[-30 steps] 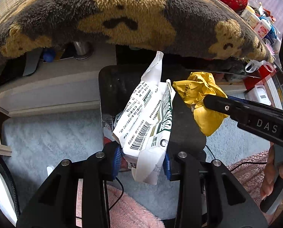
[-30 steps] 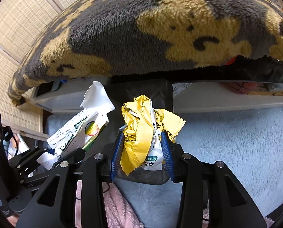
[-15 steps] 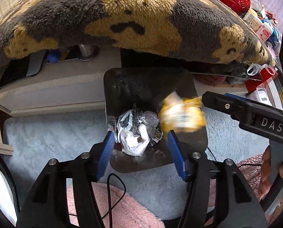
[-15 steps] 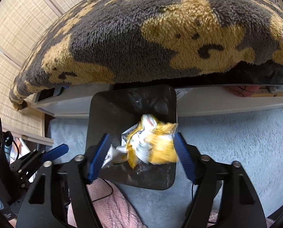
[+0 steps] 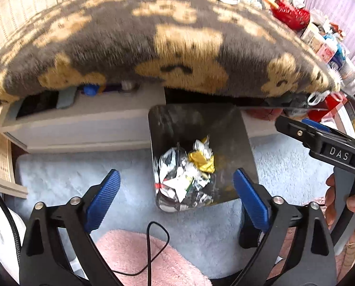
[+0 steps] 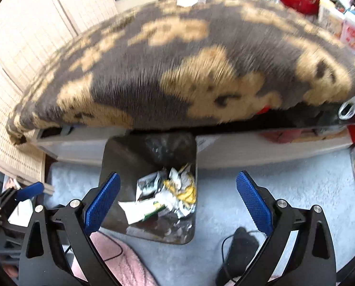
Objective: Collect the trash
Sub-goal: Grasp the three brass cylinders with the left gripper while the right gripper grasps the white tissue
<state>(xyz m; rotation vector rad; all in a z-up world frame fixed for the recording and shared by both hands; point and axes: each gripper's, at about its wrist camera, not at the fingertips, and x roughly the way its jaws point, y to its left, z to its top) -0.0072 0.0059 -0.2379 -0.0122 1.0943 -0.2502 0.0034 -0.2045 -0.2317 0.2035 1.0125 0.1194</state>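
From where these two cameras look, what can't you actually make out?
- Printing on the wrappers in the black bin: too small and crumpled, both views.
- The bin's bottom: covered by that trash.
- The space under the bear-print blanket: overhung and dark, both views.
- Clutter at the upper right: blurred, cut by the left view's edge.
- The person: only a hand shows at the left view's right edge.

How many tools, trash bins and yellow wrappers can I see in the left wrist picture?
Tools: 2, the left tool and the right tool, both open and empty
Trash bin: 1
Yellow wrapper: 1, lying inside the bin
Total: 4
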